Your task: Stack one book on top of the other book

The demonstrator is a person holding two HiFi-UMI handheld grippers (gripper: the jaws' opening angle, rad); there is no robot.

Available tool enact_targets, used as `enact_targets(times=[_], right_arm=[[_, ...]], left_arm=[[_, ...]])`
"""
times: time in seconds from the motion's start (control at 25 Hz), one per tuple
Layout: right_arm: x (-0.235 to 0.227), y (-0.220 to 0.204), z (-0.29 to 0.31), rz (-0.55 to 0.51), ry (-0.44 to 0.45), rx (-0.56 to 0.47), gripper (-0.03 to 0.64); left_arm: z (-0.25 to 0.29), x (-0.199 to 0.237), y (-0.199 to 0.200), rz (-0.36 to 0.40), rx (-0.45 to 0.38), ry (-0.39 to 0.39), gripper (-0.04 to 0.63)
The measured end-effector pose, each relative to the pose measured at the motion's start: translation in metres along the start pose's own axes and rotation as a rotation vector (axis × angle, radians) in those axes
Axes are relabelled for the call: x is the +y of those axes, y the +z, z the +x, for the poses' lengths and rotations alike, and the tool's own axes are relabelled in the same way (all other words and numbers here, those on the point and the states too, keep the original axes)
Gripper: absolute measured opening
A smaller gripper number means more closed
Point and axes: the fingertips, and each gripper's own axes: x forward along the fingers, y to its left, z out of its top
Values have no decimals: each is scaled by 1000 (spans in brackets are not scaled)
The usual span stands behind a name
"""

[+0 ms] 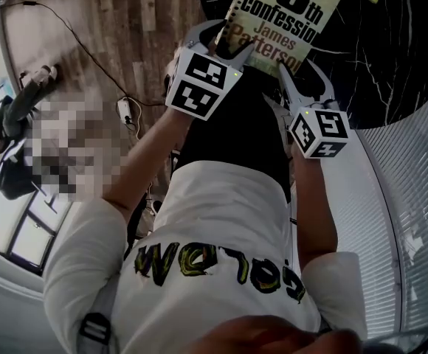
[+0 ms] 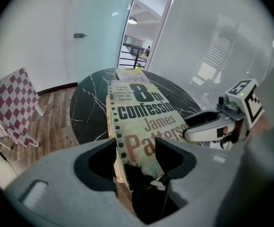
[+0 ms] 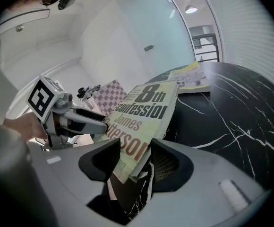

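Now L gripper point(image 2: 137, 150) & R gripper point(image 3: 134, 157) each clamped near edge of cream paperback book point(image 1: 284, 21) above black marble table point(image 3: 231, 112); we judged: keep level, square over far yellow book point(image 2: 130, 74), lower slowly.

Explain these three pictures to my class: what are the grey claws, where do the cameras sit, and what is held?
A person holds a two-jawed gripper in each hand. One picture looks down from a camera on the head; the other two come from cameras on the grippers. The left gripper and right gripper both clamp one book by its near end, tilted over a black table. A second book lies flat on that table, farther away.
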Motion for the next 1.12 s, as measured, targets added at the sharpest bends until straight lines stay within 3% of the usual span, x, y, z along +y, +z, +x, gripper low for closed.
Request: enact_targets(times=[0.28, 0.56, 0.76, 1.12], right_arm=[[-1, 1, -1, 12, 14, 5, 205], [-6, 11, -17, 6, -27, -31, 199], [-2, 27, -41, -18, -49, -58, 199], [5, 77, -95, -94, -84, -182, 199]], left_arm=[[-1, 0, 1, 10, -9, 9, 267], [-21, 1, 8, 25, -32, 56, 267], [-41, -22, 22, 25, -58, 24, 265], [-68, -78, 83, 58, -189, -76, 262]])
